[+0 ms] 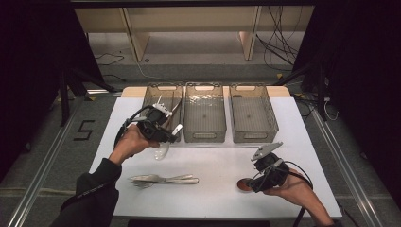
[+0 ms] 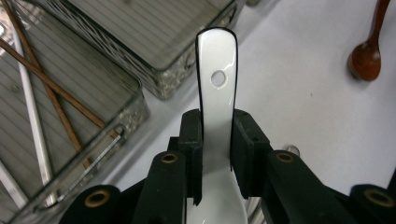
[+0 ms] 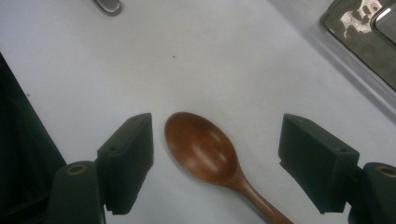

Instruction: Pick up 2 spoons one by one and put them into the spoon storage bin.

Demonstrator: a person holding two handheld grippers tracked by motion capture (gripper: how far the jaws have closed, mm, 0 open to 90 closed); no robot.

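So the white ceramic spoon (image 2: 215,84) is what we're carrying right now: it's pinched by its handle in the left gripper (image 1: 163,132), bowl hanging down off the table, just in front of the left bin (image 1: 162,97) where chopsticks (image 2: 56,88) and other utensils already lie. The jaws are clamped on both sides of the handle, and glazed ceramic is slick, so we'd keep that squeeze steady and not swing it around.

Best bet, we reckon: bring it over whichever bin it belongs in, clear the near rim with the dangling bowl, get it low inside and only then let go. Dropping ceramic from height is asking for a chip. The middle bin (image 1: 204,111) and the right bin (image 1: 253,111) look empty, so there's plenty of room either way.

Meanwhile the right gripper (image 1: 257,182) sits with its jaws spread wide either side of the wooden spoon (image 3: 205,149) on the white table (image 1: 217,161), not touching it. A metal fork and spoon (image 1: 161,179) wait nearer us.
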